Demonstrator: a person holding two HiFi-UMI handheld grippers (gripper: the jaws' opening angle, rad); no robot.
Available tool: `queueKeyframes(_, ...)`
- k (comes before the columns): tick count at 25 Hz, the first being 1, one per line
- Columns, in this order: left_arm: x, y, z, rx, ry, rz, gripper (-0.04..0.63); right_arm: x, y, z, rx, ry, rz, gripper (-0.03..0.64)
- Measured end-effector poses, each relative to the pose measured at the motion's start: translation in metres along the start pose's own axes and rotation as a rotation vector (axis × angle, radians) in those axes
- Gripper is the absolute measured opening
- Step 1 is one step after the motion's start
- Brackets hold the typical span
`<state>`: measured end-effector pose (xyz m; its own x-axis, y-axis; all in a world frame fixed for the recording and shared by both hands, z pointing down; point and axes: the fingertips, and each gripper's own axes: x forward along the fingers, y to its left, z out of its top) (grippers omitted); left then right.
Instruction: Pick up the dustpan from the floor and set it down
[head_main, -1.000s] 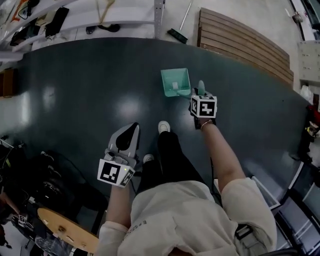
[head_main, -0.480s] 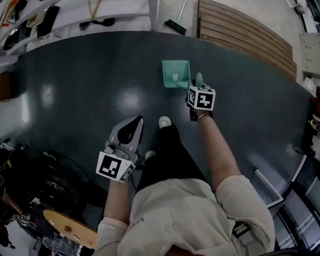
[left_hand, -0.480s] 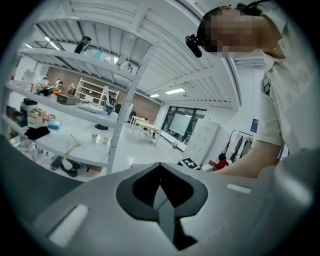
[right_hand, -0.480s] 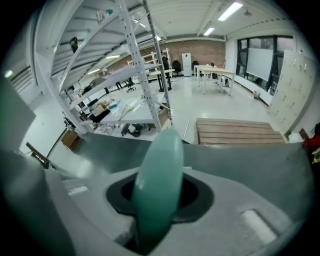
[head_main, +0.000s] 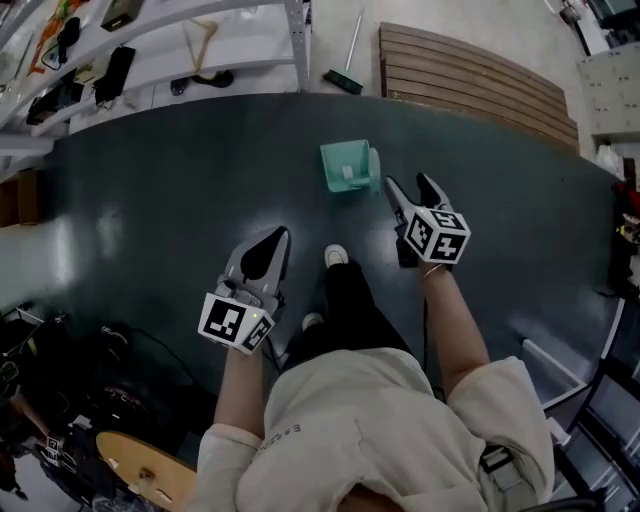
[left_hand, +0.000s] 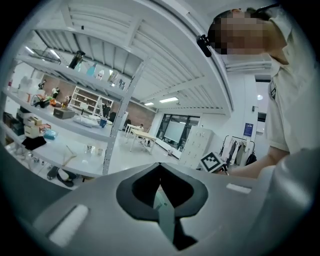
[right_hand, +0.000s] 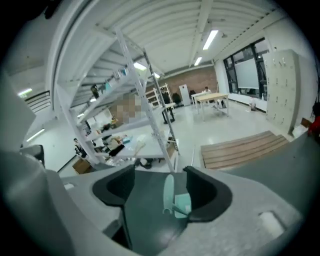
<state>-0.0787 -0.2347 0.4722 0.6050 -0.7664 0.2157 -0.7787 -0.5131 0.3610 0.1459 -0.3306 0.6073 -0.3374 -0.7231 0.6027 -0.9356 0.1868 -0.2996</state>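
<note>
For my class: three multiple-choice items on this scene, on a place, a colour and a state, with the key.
1. Where is the dustpan?
A. on the dark floor
B. on a shelf
C. in a gripper
2. What colour is it?
A. red
B. teal
C. yellow
3. The right gripper is:
A. shut on the handle
B. shut, empty
C. open
Key: 1 A, it rests there, ungripped; 2 B, it shows teal in every view; 3 C, its jaws have just been opening and stand apart, with the dustpan beyond them.
</note>
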Motion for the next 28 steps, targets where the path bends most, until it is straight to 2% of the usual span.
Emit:
queueKeyframes(1, -0.009, -0.006, 0.007, 0.010, -0.014, -0.001, 0.017, -0.025, 0.008, 0.008, 0.001, -0.045, 0.017, 0.300)
queueKeyframes(2, -0.019, -0.012, 0.013, 0.016, -0.028, 0.000, 0.017, -0.049, 0.014, 0.014, -0.001, -0.084, 0.017, 0.219)
queueKeyframes(3, -0.031, -0.017, 0.017, 0.016, -0.044, 0.003, 0.017, -0.072, 0.018, 0.017, -0.004, -0.118, 0.008, 0.082)
queueKeyframes(4, -0.043, -0.022, 0.019, 0.011, -0.060, 0.006, 0.017, -0.093, 0.022, 0.019, -0.008, -0.149, -0.003, -0.009)
queueKeyframes(7, -0.078, -0.036, 0.020, 0.002, -0.119, 0.000, 0.017, -0.148, 0.037, 0.021, -0.027, -0.241, -0.028, -0.009)
queueKeyframes(9, -0.098, -0.048, 0.025, 0.021, -0.151, -0.002, 0.017, -0.179, 0.047, 0.020, -0.064, -0.291, -0.031, -0.009)
queueKeyframes(15, -0.177, -0.103, 0.033, 0.092, -0.220, -0.024, 0.017, -0.279, 0.096, -0.020, -0.148, -0.356, 0.021, -0.009)
queueKeyframes(18, -0.213, -0.119, 0.019, 0.118, -0.213, -0.021, 0.017, -0.317, 0.114, -0.050, -0.150, -0.363, 0.027, -0.009)
queueKeyframes(28, -0.287, -0.175, -0.042, 0.074, -0.158, -0.028, 0.017, -0.402, 0.132, -0.138, -0.104, -0.332, 0.024, -0.009)
